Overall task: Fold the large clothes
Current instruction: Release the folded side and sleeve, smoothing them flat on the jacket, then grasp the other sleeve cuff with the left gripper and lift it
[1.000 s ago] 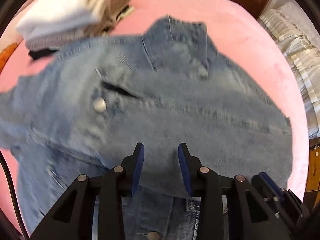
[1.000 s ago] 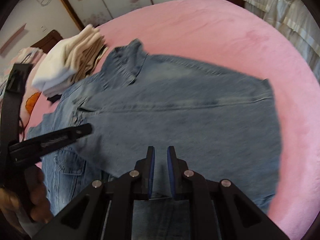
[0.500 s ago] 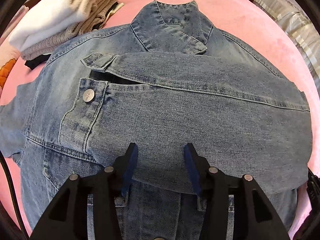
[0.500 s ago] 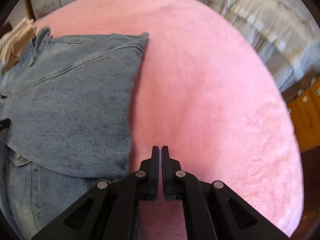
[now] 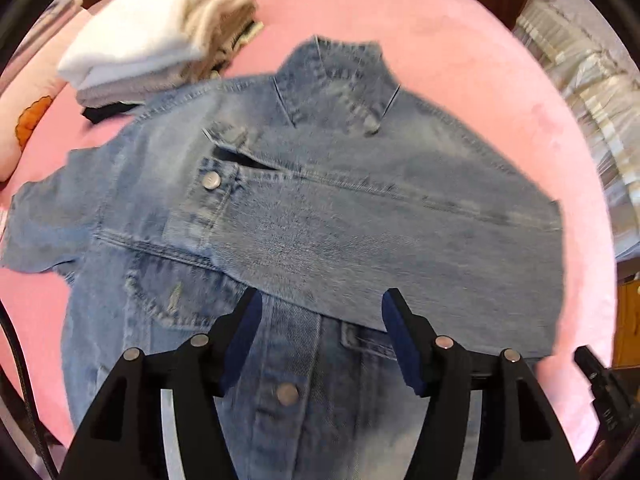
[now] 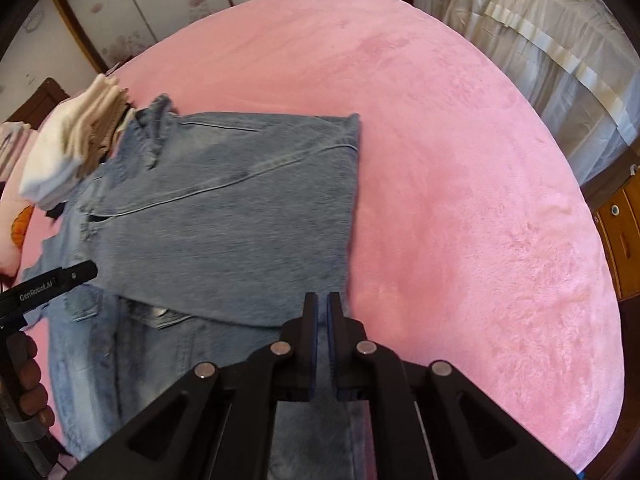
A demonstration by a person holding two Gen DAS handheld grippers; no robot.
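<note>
A light-blue denim jacket point(image 5: 320, 220) point(image 6: 224, 220) lies front up on the pink bed point(image 5: 460, 52) point(image 6: 460, 180). One sleeve is folded across its chest, the buttoned cuff point(image 5: 212, 180) toward the left. My left gripper point(image 5: 322, 304) hovers above the jacket's front placket; its jaws are opening and nothing is between them. The right wrist view shows its black finger point(image 6: 60, 280) and the hand holding it point(image 6: 28, 380). My right gripper point(image 6: 322, 300) hangs over the jacket's right edge. Its jaws are nearly together, just starting to part, and hold nothing.
A stack of folded white, cream and beige clothes point(image 5: 160, 40) point(image 6: 72, 148) sits beside the jacket's collar. A pillow with an orange print point(image 5: 24, 128) lies at the far left. Pale curtains point(image 6: 540, 40) and a wooden cabinet point(image 6: 620, 232) stand past the bed's right side.
The left gripper has lifted away from the jacket and spread wider, leaving the folded sleeve lying flat. The right gripper swung out over the bare bed, then back to the jacket's right edge.
</note>
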